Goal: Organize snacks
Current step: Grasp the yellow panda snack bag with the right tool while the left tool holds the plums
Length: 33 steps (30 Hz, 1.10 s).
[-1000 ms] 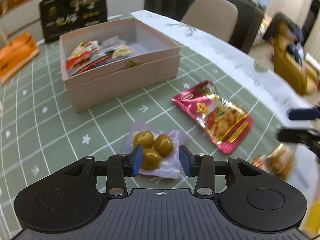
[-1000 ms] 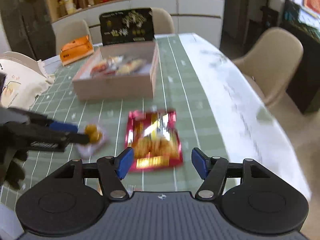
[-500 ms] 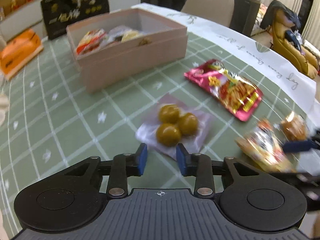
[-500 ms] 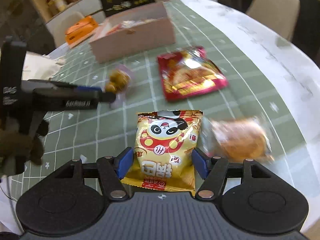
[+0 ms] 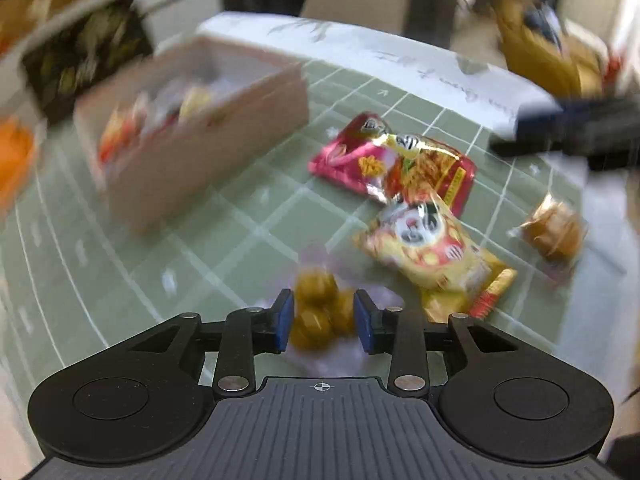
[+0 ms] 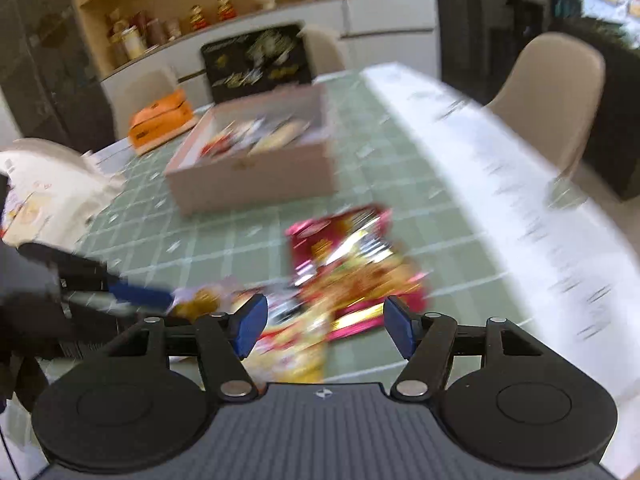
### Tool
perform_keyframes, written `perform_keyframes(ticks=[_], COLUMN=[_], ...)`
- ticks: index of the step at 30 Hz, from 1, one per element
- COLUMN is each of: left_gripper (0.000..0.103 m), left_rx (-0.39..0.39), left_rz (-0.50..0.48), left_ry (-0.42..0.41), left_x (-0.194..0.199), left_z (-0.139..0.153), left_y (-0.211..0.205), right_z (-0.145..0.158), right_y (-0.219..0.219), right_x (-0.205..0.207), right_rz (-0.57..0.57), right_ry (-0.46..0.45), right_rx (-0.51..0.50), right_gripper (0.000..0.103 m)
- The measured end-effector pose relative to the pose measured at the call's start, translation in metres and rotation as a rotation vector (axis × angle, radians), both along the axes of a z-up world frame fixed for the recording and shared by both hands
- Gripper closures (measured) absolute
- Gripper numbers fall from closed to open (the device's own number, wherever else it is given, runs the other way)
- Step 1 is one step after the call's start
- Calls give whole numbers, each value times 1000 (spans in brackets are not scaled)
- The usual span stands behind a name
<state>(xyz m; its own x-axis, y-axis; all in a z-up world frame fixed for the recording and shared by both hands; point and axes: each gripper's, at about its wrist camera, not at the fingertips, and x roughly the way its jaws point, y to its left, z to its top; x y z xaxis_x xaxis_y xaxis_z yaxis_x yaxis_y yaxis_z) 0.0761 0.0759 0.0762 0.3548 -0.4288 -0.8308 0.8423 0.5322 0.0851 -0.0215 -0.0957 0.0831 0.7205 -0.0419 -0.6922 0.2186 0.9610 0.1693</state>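
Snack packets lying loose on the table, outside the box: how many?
4: olive pouch between the left hand-held gripper fingers, yellow panda bag, red packet, wrapped pastry farthest right.

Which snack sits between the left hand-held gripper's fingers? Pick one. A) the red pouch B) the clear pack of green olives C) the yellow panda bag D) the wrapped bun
B: in the left wrist view, the clear pack of green olives lies between the left hand-held gripper's blue fingertips; whether they grip it is unclear.

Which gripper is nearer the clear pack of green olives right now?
Left. The left gripper has its open jaws on either side of the olive pack. The right gripper hangs open off to the side, over the yellow panda bag.
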Motion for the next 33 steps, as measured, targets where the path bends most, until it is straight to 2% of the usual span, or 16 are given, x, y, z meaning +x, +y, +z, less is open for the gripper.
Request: perform_keyframes(ticks=[2, 4, 6, 9, 11, 12, 16, 20, 23, 26, 28, 30, 33], left_gripper=[65, 65, 65, 65, 65, 65, 67, 67, 60, 46, 47, 53, 53], left_rx=[-41, -89, -74, -20, -7, -45, -99, -137, -125, -73, -75, -114, -213], left_rz=[-4, 1, -22, -61, -71, -80, -58, -99, -102, -27, 74, 159, 179], left_ry=[-16, 27, 52, 3, -28, -34, 20, 85, 39, -46, -53, -15, 82], left_x=[10, 21, 23, 11, 4, 2, 4, -2, -10, -7, 6, 19, 24], left_z=[17, 26, 20, 0, -10, -12, -13, -14, -14, -16, -16, -13, -7], left_y=[-9, -11, -11, -2, 10, 17, 24, 33, 40, 45, 54, 68, 85], right_z=[17, 39, 55, 64, 57, 52, 24, -6, -16, -22, -23, -23, -25], right_y=[-20, -40, -52, -56, -53, -50, -27, -6, 4, 22, 29, 35, 37], right_x=[-2, -5, -8, -16, -26, -30, -35, -37, -38, -25, -14, 0, 25], right_rz=[-53, -113, -146, -165, -155, -141, -93, -71, -45, -1, 20, 23, 23], right_ry=[-27, -65, -98, -110, -98, -84, 20, 110, 130, 146, 151, 139, 115], right_rx=[-18, -28, -42, -80, -54, -37, -63, -41, 11, 10, 10, 28, 82], right_gripper=[38, 38, 38, 37, 34, 34, 34, 34, 34, 34, 34, 34, 34])
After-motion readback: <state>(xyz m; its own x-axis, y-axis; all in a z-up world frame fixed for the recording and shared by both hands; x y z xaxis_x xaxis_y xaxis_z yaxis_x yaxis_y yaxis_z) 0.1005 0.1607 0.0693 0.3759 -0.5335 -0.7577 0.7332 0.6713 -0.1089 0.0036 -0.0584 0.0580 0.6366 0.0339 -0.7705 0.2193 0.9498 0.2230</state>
